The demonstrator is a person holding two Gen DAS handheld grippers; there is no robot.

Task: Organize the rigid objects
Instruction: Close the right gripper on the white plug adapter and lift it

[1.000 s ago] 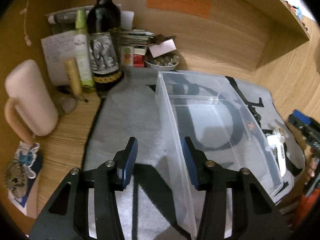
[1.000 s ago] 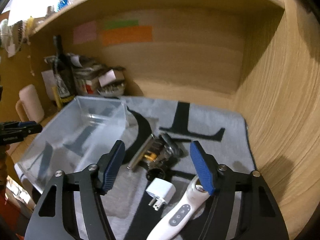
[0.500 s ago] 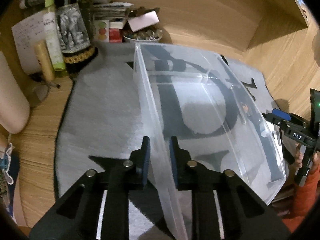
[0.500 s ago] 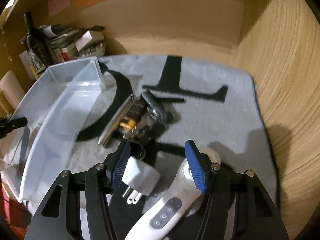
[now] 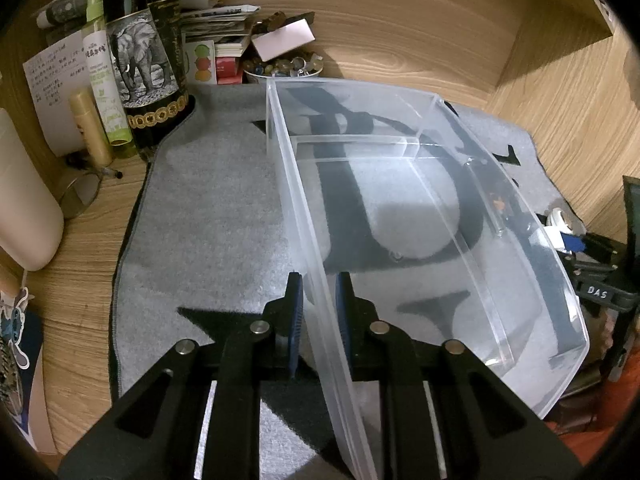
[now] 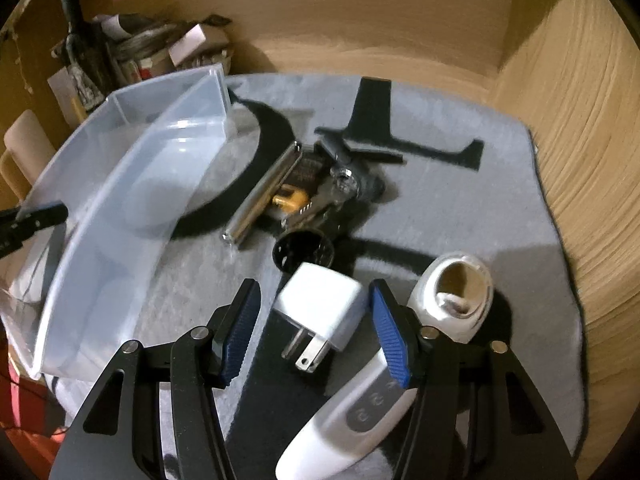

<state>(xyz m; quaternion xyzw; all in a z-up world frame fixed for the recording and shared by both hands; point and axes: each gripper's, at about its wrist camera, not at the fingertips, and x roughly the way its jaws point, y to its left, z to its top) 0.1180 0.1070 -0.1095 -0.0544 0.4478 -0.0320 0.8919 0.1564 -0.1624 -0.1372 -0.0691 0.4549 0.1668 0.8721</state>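
Observation:
My left gripper [image 5: 318, 312] is shut on the near left wall of a clear plastic bin [image 5: 404, 216], which sits tilted on the grey mat [image 5: 208, 220]. The bin [image 6: 120, 184] is empty and also shows at the left of the right wrist view. My right gripper [image 6: 316, 328] is open, its fingers on either side of a white plug adapter [image 6: 324, 304] lying on the mat. A white handheld device [image 6: 404, 372] lies just right of it, partly under the right finger. A metal tube [image 6: 262, 196], a yellow part and a dark cluster of small items lie beyond.
A wine bottle [image 5: 148, 64], a green spray bottle [image 5: 104, 76], papers and a bowl of beads [image 5: 280, 68] stand at the back left. A pink-beige mug [image 5: 24, 208] is at the left edge. Wooden walls close in behind and at the right.
My left gripper stays clamped on the bin wall and the bin has lifted and tilted. My right gripper has dropped lower and forward so that its open fingers now straddle the white plug adapter.

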